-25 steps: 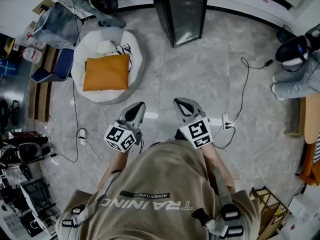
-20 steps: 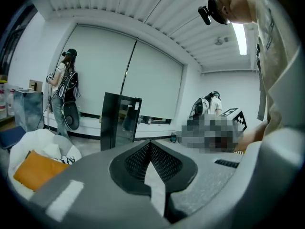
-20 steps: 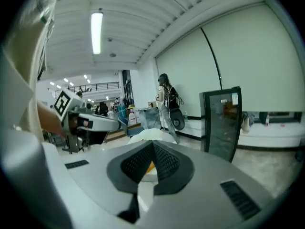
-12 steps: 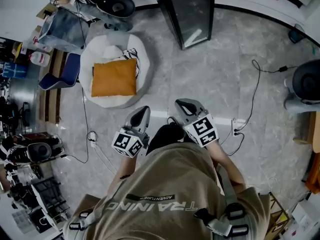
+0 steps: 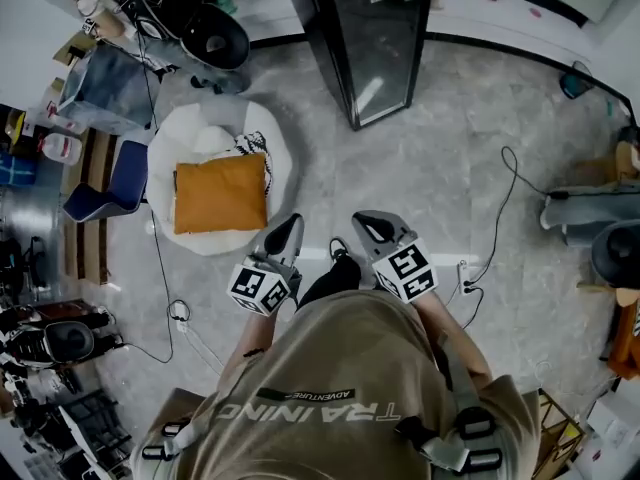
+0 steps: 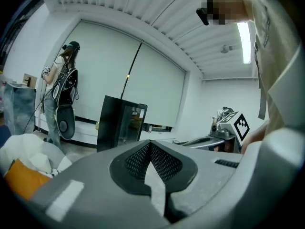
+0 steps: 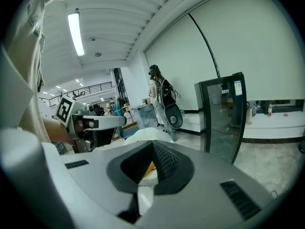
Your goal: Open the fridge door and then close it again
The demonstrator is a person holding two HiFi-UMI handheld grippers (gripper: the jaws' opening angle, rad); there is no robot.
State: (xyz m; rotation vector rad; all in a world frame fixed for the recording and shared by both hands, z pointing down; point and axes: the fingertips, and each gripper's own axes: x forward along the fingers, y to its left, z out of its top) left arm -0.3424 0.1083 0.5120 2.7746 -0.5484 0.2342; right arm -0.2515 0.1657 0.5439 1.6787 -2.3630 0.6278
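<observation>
Since half a second ago the head view has swung so that more of the fridge (image 5: pixel 372 43) shows at the top centre of the frame, with its top edge and a small label now in sight. The orange cushion (image 5: pixel 220 193) sits slightly further left. The left hand-held gripper (image 5: pixel 287 228) and the right hand-held gripper (image 5: pixel 366 225) keep about the same spot at the frame's middle.

Nearest, along the bottom, is the person's tan shirt (image 5: pixel 330 388). Just above it the left hand-held gripper points up the frame, its jaws brought together at the tips with nothing between them. To its right and apart from it, the right hand-held gripper is likewise closed tip to tip and holds nothing. Both hang over the grey stone floor (image 5: pixel 440 158).

Left of centre a round white beanbag (image 5: pixel 205 140) lies on the floor, with the orange cushion resting on it.

Farthest off, the black fridge stands upright well beyond both jaws, its glass door (image 5: pixel 380 63) closed. In the left gripper view another person (image 6: pixel 59 87) stands at the left of the frame, just left of the fridge.
</observation>
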